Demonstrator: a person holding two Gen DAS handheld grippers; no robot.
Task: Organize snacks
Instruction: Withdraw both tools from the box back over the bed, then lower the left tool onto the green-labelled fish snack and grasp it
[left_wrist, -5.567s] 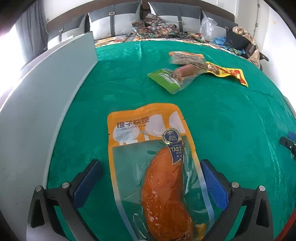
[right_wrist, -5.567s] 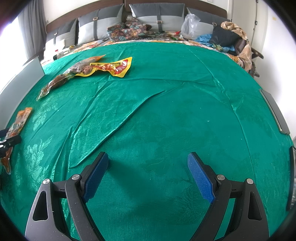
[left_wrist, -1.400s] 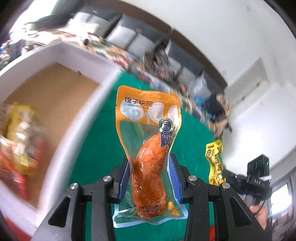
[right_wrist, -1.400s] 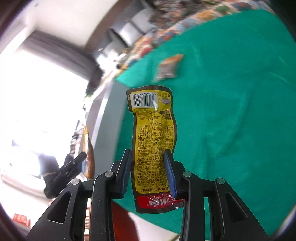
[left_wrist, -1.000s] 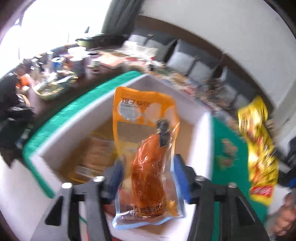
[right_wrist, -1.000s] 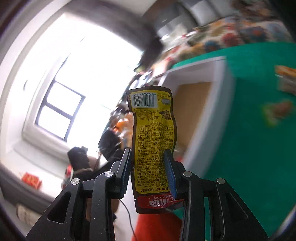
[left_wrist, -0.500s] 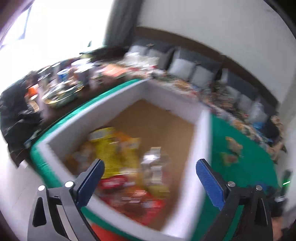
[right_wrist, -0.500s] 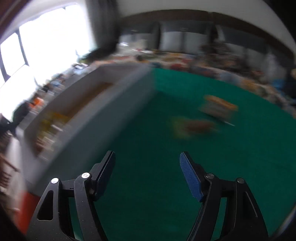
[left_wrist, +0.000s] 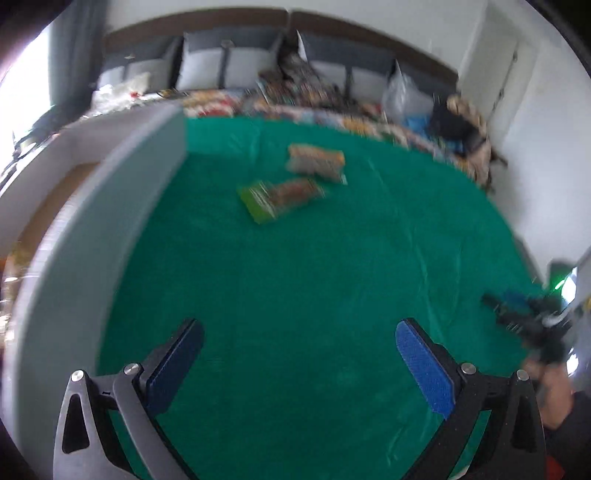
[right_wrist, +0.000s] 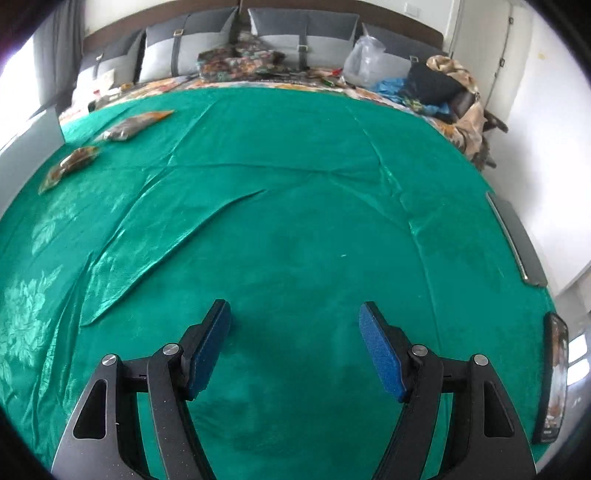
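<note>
Now both packets gone; left gripper (left_wrist: 299, 338), right gripper (right_wrist: 295, 325) empty, jaws just opened.

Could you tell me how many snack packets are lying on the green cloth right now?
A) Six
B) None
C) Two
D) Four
C: the left wrist view shows just a green-ended packet and, beyond it, an orange-topped packet on the green cloth, and both also appear at the far left of the right wrist view.
</note>
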